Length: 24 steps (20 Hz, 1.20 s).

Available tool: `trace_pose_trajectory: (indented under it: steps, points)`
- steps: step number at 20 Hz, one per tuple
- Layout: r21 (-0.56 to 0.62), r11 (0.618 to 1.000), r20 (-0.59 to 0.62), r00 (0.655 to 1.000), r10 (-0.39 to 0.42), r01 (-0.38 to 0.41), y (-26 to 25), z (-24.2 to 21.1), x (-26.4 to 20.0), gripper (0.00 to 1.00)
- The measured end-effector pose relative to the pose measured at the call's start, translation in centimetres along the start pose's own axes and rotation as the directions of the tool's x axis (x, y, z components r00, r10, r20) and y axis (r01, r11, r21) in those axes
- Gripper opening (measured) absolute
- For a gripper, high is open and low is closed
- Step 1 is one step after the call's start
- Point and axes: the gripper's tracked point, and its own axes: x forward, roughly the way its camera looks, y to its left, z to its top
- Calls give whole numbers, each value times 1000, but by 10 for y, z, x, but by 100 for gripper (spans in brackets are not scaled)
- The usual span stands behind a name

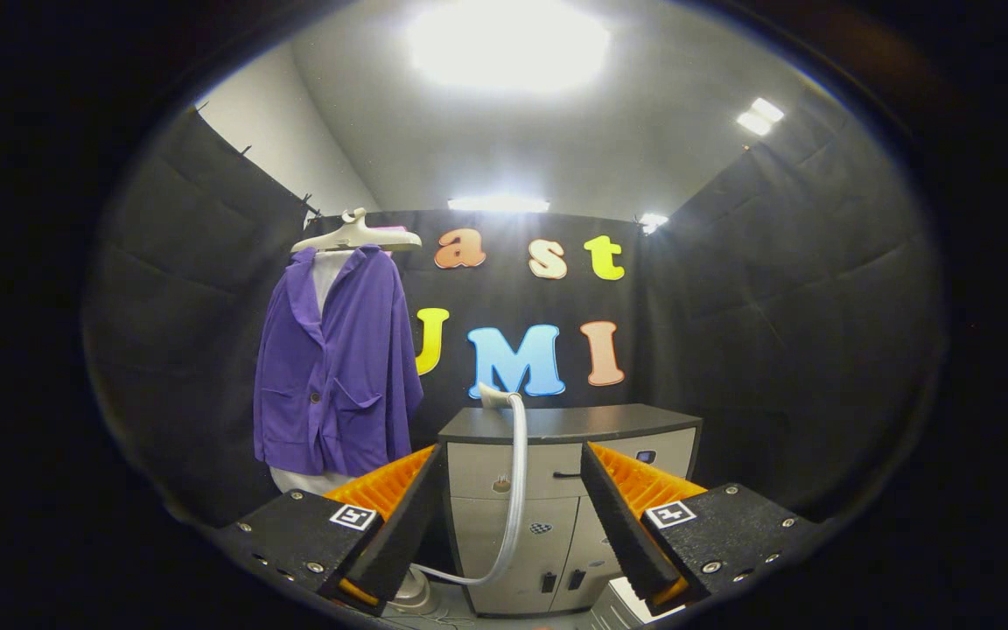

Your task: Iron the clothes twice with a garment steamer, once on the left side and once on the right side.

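A purple jacket hangs on a pale hanger over a white form, well beyond my left finger. The garment steamer's head rests on top of a grey cabinet straight ahead. Its pale hose drops down the cabinet's front and curves to a base unit on the floor, behind my left finger. My gripper is open, with the hose and cabinet seen through the wide gap between the fingers, some way ahead. Nothing is held.
The cabinet has drawers with small handles and stands against the black cloth wall. A white box-like object sits low by my right finger. Black cloth walls close in left and right.
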Motion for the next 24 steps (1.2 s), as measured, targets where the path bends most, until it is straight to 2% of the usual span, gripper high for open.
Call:
trace_pose_trajectory:
  steps: [13, 22, 24]
  points:
    - [1, 1000, 5, 1000, -20, 20, 10, 6, 12, 95]
    - [-19, 999, 77, 996, -43, 45, 25, 57, 37, 95]
    - [-9, 1000, 94, 995, -29, 30, 28, 74, 48, 95]
